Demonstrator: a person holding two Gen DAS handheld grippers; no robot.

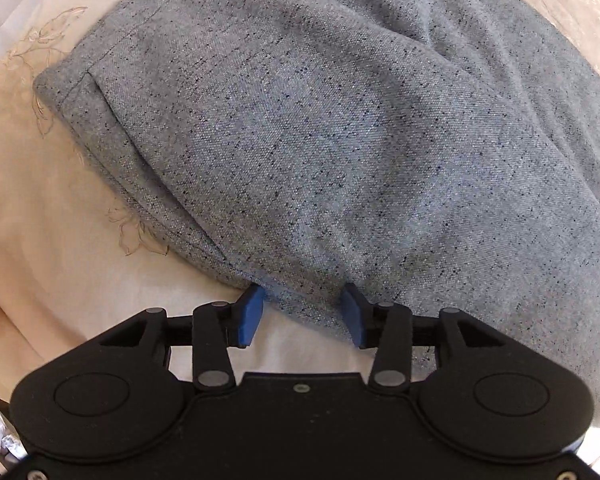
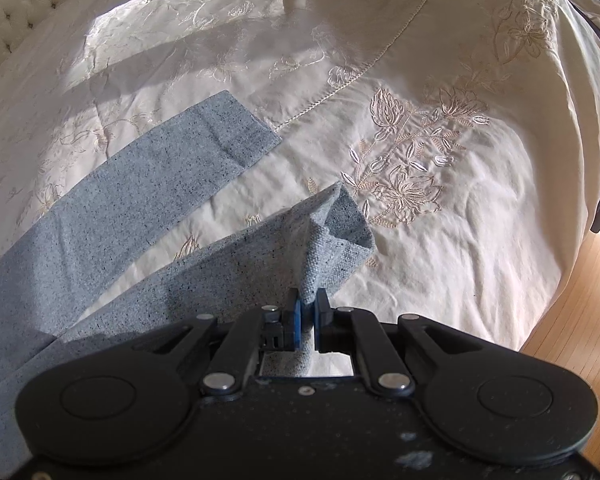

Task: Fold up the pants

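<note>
Grey speckled pants lie on a cream embroidered bedspread. In the left wrist view the waist part of the pants [image 1: 320, 128] fills the frame, and my left gripper [image 1: 302, 314] is open, its blue pads on either side of the near fabric edge. In the right wrist view my right gripper [image 2: 308, 314] is shut on the hem of the near pant leg [image 2: 328, 248] and holds it lifted and bunched. The other pant leg [image 2: 140, 184] lies flat to the left.
The bedspread [image 2: 440, 160] extends ahead and to the right, and it also shows at the left of the left wrist view [image 1: 40, 208]. A tufted headboard [image 2: 16, 4] is at the far left. The bed's edge and wooden floor [image 2: 580, 320] are at the right.
</note>
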